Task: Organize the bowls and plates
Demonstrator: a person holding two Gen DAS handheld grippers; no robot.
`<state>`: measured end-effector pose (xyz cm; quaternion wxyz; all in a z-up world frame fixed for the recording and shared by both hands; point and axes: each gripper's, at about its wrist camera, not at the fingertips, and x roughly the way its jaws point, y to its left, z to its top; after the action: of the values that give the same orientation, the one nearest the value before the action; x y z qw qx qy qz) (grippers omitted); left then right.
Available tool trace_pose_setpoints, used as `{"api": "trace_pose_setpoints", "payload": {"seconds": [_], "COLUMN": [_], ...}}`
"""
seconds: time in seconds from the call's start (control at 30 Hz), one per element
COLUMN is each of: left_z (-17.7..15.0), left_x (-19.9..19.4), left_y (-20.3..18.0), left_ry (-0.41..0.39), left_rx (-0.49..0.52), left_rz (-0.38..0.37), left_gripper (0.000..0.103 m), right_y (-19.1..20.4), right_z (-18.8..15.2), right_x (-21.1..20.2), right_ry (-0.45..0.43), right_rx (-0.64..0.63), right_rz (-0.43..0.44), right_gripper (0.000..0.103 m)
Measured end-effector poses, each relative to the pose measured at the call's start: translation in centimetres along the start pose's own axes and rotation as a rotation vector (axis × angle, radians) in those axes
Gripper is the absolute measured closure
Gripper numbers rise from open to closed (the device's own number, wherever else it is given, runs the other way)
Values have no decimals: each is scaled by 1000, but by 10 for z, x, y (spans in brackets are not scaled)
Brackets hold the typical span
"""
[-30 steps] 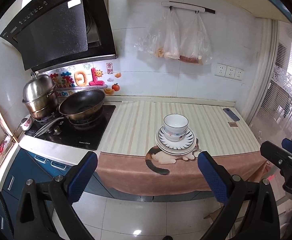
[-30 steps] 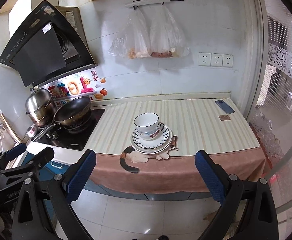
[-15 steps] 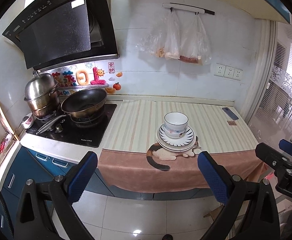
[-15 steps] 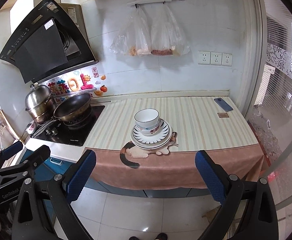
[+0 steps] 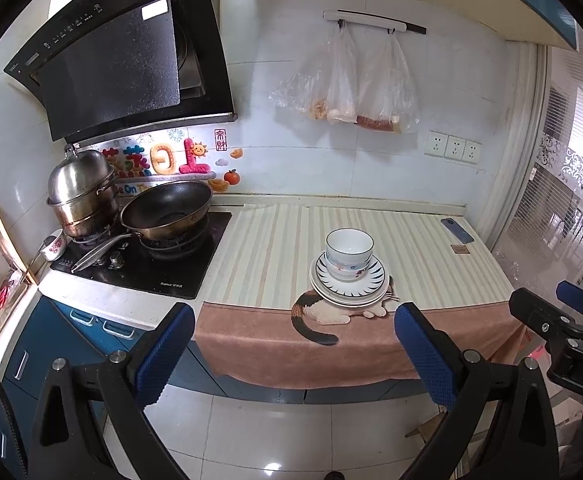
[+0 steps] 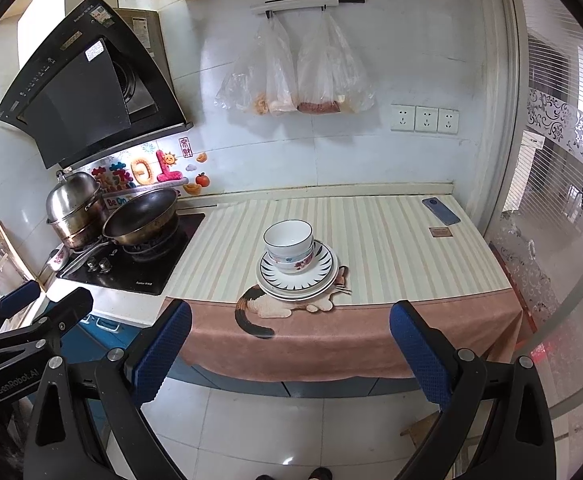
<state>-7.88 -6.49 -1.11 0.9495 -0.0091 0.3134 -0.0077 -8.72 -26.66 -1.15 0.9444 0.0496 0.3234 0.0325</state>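
White bowls (image 5: 348, 254) (image 6: 289, 246) are stacked on a pile of plates (image 5: 373, 294) (image 6: 323, 280) near the front of the striped counter (image 5: 275, 256) (image 6: 391, 248). The top plate has a dark-striped rim. Both grippers hang well back from the counter, over the floor. My left gripper (image 5: 293, 354) is open with nothing between its blue pads. My right gripper (image 6: 291, 350) is open and empty too. Each gripper shows at the edge of the other's view, the right one (image 5: 563, 320) and the left one (image 6: 39, 312).
A hob (image 5: 143, 258) on the left carries a wok (image 5: 167, 214) and a steel steamer pot (image 5: 81, 192), under a black hood (image 5: 123, 64). Plastic bags (image 5: 347, 80) hang on the wall. A phone (image 5: 456, 230) lies at the counter's back right. A brown cloth (image 5: 351, 344) drapes over the front edge.
Both grippers have drawn back from the counter, so the bowls and plates look slightly smaller and more floor shows. The crockery has not moved. Both grippers stay open.
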Motion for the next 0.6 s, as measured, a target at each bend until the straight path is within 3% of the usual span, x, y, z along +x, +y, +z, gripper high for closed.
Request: {"api": "trace_pose_setpoints", "payload": {"seconds": [0.6], "left_z": [0], "left_x": [4], "left_y": [-1], "left_ry": [-5], "left_rx": [3], "left_rz": [-4], "left_gripper": [0], "right_y": [-4], "right_z": [0], "right_x": [3], "right_ry": [2], "right_rx": [-4], "right_rz": [-5], "right_gripper": [2]}}
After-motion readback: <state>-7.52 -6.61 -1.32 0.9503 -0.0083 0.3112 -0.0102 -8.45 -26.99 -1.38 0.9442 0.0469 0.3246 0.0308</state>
